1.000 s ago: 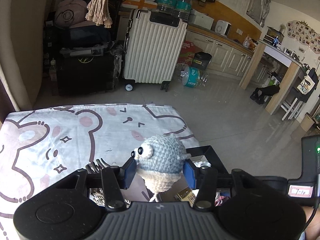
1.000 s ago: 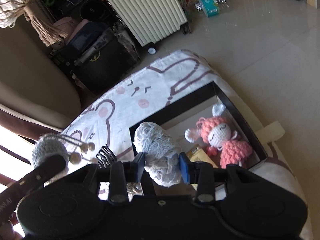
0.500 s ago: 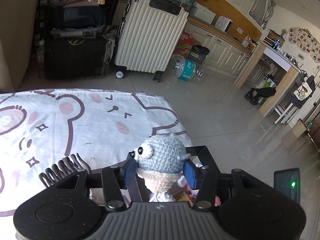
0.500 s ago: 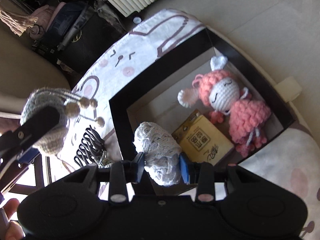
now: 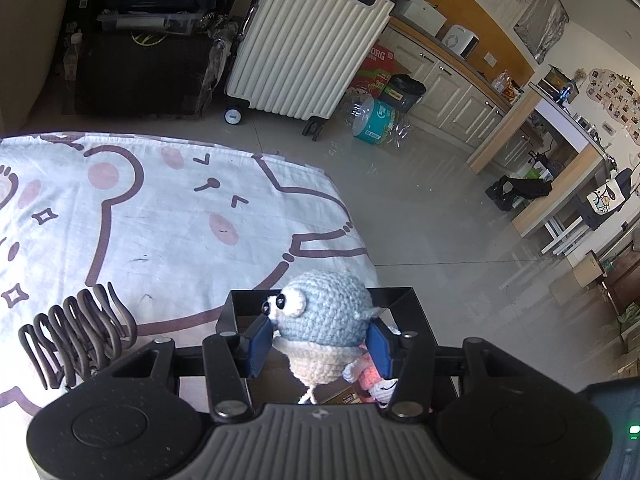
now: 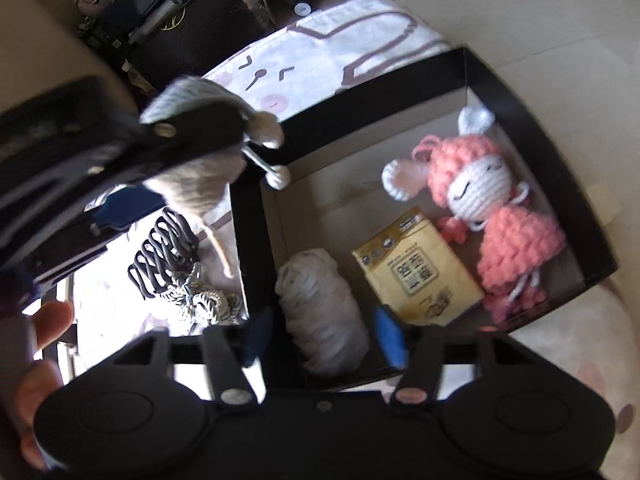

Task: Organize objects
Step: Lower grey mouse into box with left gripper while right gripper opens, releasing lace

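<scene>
Bedspread point(image 5: 168, 240) with bear print, black box point(image 6: 532, 128) at its edge.
Right gripper point(image 6: 322, 338), jaws just parted, has released the yarn ball point(image 6: 324, 312) into the box; left gripper point(image 5: 320, 344) clamps the blue crochet toy point(image 5: 324, 316) above it, likely next in.

The left wrist camera sits just behind its own fingers point(image 5: 256, 344) and looks forward and down across a cartoon-print cloth point(image 5: 160, 232) toward a white suitcase point(image 5: 304, 40) and a kitchen far beyond, so it takes in near and far at once. The right wrist camera looks much more steeply down, close over a black box point(image 6: 496, 88) whose inside fills most of its frame. Both views share that box point(image 5: 400, 296), the pink crochet doll point(image 6: 496, 208) inside it point(image 5: 368, 376), the dark hair claw point(image 6: 160, 256) on the cloth point(image 5: 76, 332), and the suitcase. The right view is somewhat blurred, so the dark shape at its upper left is probably the other gripper.
</scene>
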Demonstrator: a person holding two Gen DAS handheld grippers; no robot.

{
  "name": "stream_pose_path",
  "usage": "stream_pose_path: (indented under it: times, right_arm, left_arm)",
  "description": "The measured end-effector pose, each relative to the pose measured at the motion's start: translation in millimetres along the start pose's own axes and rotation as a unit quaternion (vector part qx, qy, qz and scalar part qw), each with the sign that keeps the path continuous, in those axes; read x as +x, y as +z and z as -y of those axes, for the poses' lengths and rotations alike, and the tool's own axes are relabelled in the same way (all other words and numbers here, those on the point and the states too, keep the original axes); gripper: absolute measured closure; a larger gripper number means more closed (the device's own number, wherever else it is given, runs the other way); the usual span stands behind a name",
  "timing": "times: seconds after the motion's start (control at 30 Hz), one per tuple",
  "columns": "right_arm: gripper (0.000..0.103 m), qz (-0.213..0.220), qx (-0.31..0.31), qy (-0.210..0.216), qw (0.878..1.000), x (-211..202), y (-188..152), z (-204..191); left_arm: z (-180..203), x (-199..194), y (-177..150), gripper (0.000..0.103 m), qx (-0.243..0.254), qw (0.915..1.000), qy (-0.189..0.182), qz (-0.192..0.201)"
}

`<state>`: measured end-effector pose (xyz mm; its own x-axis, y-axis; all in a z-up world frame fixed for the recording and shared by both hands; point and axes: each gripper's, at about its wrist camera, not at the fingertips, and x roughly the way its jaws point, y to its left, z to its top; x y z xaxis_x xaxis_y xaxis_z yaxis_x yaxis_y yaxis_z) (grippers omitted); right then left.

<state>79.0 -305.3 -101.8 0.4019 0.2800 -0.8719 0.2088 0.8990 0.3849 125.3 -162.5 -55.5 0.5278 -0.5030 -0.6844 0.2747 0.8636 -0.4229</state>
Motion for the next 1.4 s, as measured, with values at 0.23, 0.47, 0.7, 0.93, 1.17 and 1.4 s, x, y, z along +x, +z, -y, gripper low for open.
stream_pose_path:
  times: [0.23,0.47,0.7,0.93,1.17,1.4]
  right_arm:
    - [0.064,0.031,-0.004,-0.024,0.999,-24,6,11]
    - [0.066,0.046,0.015,-0.029,0.998,-31,13,25]
    - [0.066,0.051,0.018,-0.025,0.998,-32,15,29]
    - [0.068,0.057,0.022,-0.027,0.998,-34,16,32]
    - [0.081,0.079,0.02,-0.042,0.996,-25,22,34]
    - [0.085,0.086,-0.016,-0.071,0.994,1,35,22]
  left_arm:
    - [-3,14,-3,0.052,-0.012,0.9999,0.004,0.0]
    - [-1,27,-9,0.048,0.013,0.9987,0.049,-0.005]
    - [-3,26,-8,0.038,0.04,0.9944,0.097,0.002]
    - [-6,25,-8,0.038,0.031,0.9942,0.103,-0.007]
    - [-9,16,-6,0.038,0.026,0.9935,0.11,-0.01]
    - [-28,-2,-1,0.038,0.018,0.993,0.116,-0.005]
